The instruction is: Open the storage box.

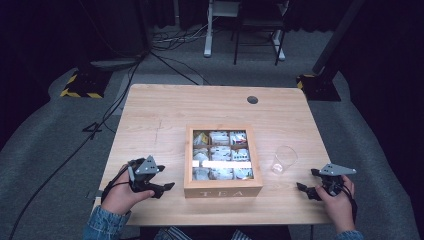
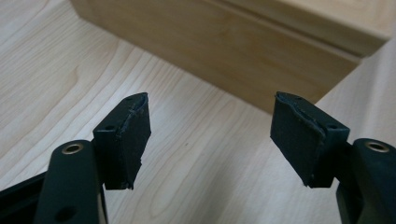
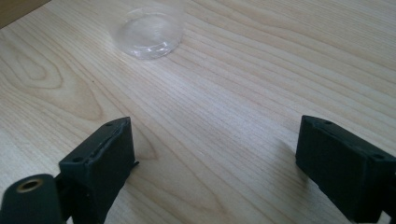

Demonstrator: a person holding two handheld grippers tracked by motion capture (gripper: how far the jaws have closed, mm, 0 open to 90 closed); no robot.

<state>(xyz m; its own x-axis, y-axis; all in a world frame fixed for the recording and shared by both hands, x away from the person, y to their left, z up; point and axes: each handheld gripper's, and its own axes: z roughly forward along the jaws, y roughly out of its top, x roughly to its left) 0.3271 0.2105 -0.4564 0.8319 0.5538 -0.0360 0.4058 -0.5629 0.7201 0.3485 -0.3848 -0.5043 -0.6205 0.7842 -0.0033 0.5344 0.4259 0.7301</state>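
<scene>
The tea box, a wooden case with a glazed lid lying flat and closed over its compartments of sachets, sits on the tabletop just ahead of the left tongs and to their inner side; it is the nearest object to them and is judged to be the item in hand. In the left gripper view the box wall runs across the field beyond the jaws, not between them. The left tongs stand partly apart with bare tabletop between the pads and nothing held; their tips point at the lower corner of the box on their own side, an attitude consistent with lining up on the lid edge or front wall, though which one cannot be told. The lettered front of the box faces the person, which presumably puts the opening edge of the lid on the near side. A clear plastic cup stands upright between the box and the right tongs, apart from both, likely set there to receive a sachet. The right tongs are spread wide, empty, low over the tabletop, with the cup ahead of the jaws and well clear of them, a waiting posture by the look of it.
</scene>
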